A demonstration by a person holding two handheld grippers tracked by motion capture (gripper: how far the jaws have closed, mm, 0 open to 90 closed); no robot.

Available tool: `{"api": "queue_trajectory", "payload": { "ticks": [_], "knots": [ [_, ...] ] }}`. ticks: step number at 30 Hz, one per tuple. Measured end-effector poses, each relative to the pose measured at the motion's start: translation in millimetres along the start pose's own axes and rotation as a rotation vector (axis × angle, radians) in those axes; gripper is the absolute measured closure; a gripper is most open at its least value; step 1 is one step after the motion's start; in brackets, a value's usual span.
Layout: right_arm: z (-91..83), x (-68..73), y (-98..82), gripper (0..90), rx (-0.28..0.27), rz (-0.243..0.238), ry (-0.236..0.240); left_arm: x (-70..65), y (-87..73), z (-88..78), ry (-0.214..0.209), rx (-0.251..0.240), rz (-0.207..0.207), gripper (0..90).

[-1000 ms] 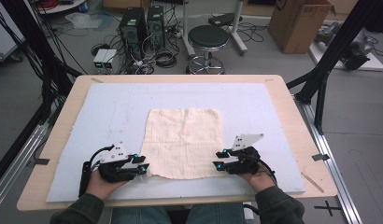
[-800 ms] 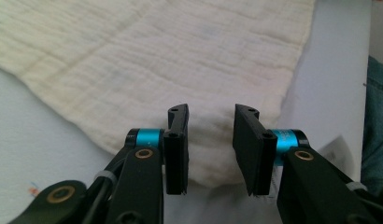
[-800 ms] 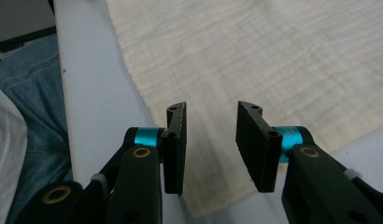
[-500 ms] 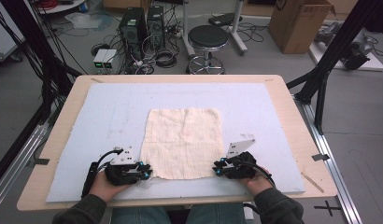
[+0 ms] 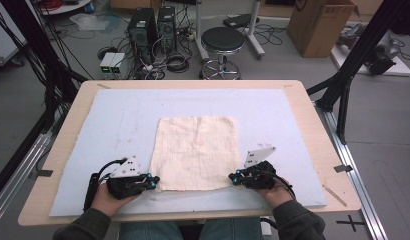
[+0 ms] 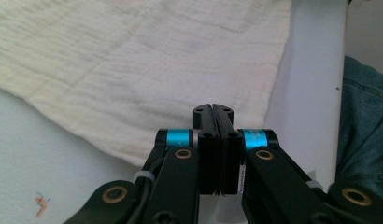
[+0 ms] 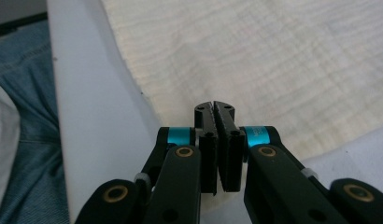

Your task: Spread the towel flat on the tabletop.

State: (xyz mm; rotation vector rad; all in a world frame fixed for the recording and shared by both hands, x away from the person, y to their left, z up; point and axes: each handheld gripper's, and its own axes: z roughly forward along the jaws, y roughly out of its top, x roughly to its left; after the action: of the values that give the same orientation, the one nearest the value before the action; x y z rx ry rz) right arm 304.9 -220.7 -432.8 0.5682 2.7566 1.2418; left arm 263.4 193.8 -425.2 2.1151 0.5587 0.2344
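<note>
A square cream-coloured woven cloth (image 5: 197,152) lies flat at the centre of a pale blue foam mat (image 5: 118,120) on a light wooden table (image 5: 313,125). The left gripper (image 5: 152,184) sits at the cloth's 7 o'clock corner, the right gripper (image 5: 234,177) at its 5 o'clock corner. Both sets of jaws have just been closing and now stand pressed together. In the left gripper view the cloth's (image 6: 147,70) corner runs under the left gripper's (image 6: 213,111) tips, and in the right gripper view the cloth (image 7: 273,60) likewise passes beneath the right gripper's (image 7: 214,108) tips; each appears to pinch the near hem, though the fabric inside the jaws is hidden.

Risk: a shallow bite on thin fabric may slip out on lifting, or one corner may release first and skew the cloth. The jaws could also snag the soft mat beneath.

Surroundings: beyond the table at 12 o'clock stand a round black stool (image 5: 222,40), dark computer towers (image 5: 153,25) with cables, and a brown cardboard box (image 5: 320,22) at 1 o'clock. Nothing lies on the mat to obstruct the cloth.
</note>
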Motion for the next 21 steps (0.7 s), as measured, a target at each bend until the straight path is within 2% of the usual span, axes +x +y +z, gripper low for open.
{"api": "queue_trajectory", "payload": {
  "ticks": [4, 10, 16, 18, 21],
  "knots": [
    [-3.9, 3.4, 1.0, 88.3, -0.006, -0.01, 0.006, -3.1, -0.9, -5.6, -0.006, 0.0, 0.011, 88.4],
    [-9.9, 9.3, -4.5, 88.2, -0.012, 0.003, 0.04, -8.3, -4.0, -11.7, -0.013, 0.0, 0.011, 88.4],
    [-7.3, 12.7, -9.9, 85.9, 0.025, 0.0, 0.068, -13.1, -7.1, -7.5, -0.034, 0.027, 0.022, 87.8],
    [-8.6, 12.2, -9.9, 80.8, 0.012, 0.013, 0.071, -12.0, -6.9, -6.6, -0.04, 0.018, 0.001, 80.5],
    [-12.4, 9.7, -8.7, 74.1, -0.031, 0.033, 0.063, -10.1, -6.9, -6.0, -0.025, 0.007, -0.002, 71.6]
  ]
}}
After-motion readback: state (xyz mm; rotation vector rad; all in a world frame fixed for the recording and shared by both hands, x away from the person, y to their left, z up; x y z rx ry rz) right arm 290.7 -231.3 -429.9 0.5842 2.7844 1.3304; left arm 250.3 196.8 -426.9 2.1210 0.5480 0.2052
